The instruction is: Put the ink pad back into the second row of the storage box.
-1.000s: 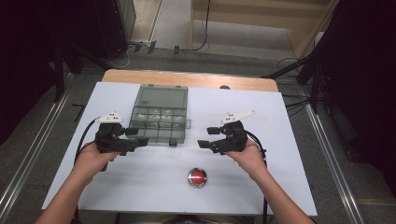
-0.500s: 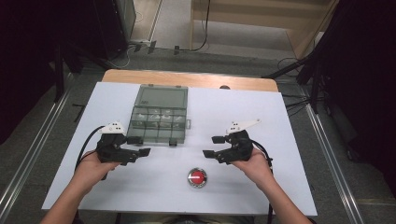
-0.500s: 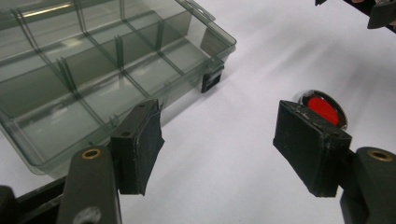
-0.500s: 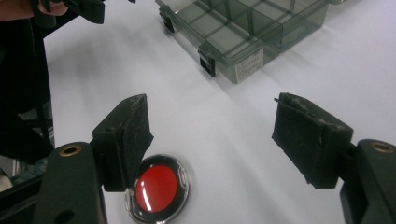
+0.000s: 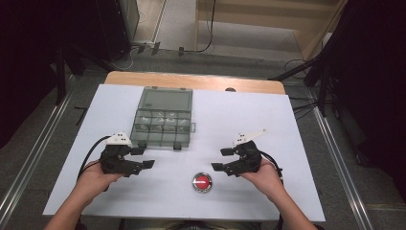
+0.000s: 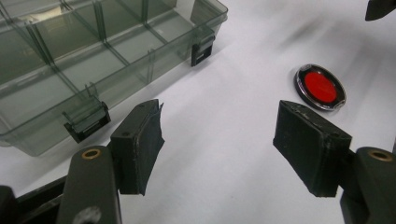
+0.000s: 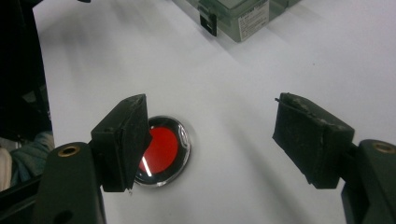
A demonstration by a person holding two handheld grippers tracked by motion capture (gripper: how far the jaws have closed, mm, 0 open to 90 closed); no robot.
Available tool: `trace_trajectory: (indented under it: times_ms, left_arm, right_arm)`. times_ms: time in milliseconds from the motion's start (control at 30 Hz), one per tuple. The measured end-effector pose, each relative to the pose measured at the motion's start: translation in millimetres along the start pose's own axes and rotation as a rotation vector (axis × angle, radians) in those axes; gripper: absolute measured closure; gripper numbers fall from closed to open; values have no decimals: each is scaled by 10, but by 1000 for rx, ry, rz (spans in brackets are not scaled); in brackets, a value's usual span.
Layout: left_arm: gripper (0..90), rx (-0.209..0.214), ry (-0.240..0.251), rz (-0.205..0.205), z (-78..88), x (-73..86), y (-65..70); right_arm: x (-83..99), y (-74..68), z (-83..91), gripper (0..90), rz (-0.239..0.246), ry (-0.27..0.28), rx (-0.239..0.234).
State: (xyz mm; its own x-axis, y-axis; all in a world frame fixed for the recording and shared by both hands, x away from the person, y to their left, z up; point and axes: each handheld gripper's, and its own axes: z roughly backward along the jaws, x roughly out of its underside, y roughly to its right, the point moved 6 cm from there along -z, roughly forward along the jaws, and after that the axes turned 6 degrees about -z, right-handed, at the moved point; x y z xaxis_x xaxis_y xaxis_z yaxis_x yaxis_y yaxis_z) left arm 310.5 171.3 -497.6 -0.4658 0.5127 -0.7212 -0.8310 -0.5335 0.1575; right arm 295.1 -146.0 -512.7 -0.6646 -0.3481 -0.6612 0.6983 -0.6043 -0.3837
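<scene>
A clear grey compartment box (image 5: 163, 122) lies on the white table top (image 5: 287, 120), lid shut, two black latches on its near edge (image 6: 86, 123). A round red button with a chrome rim (image 5: 202, 182) sits near the front edge, between my hands. My left gripper (image 5: 142, 158) is open and empty, just in front of the box's near left corner (image 6: 219, 140). My right gripper (image 5: 222, 159) is open and empty, right of the button and slightly farther back. In the right gripper view the button (image 7: 161, 149) shows partly behind the left jaw, and the gripper's midpoint (image 7: 212, 140) is over bare table.
A wooden strip (image 5: 191, 81) edges the table's far side. Metal rails run along the floor on both sides (image 5: 28, 158). Dark stands and cables crowd the floor behind. The box's corner with a label (image 7: 252, 18) shows in the right gripper view.
Both hands have drawn back toward the table's front edge. The left gripper moved away from the box's side; the right gripper came down closer to the red button. Both stayed open.
</scene>
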Motion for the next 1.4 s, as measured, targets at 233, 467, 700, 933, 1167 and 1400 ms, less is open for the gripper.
trace_trajectory:
  times_ms: [233,467,700,933,1167,1400]
  left_arm:
    - [319,7,-11,-1,-1,55,22]
    - [319,12,-21,2,-19,112,23]
    - [319,6,-33,-3,-20,150,-2]
    - [319,2,-38,-3,-23,168,12]
    - [319,-1,-39,-2,-10,193,19]
    - [319,-1,-44,-1,1,215,31]
  right_arm:
    - [80,-14,-5,281,-7,-29,7]
    - [131,-24,-24,273,6,-42,21]
    - [149,-72,-97,270,32,-60,13]
    - [128,-146,-180,268,54,-81,10]
    - [130,-216,-294,231,78,-115,-2]
    - [131,-291,-364,209,115,-141,-4]
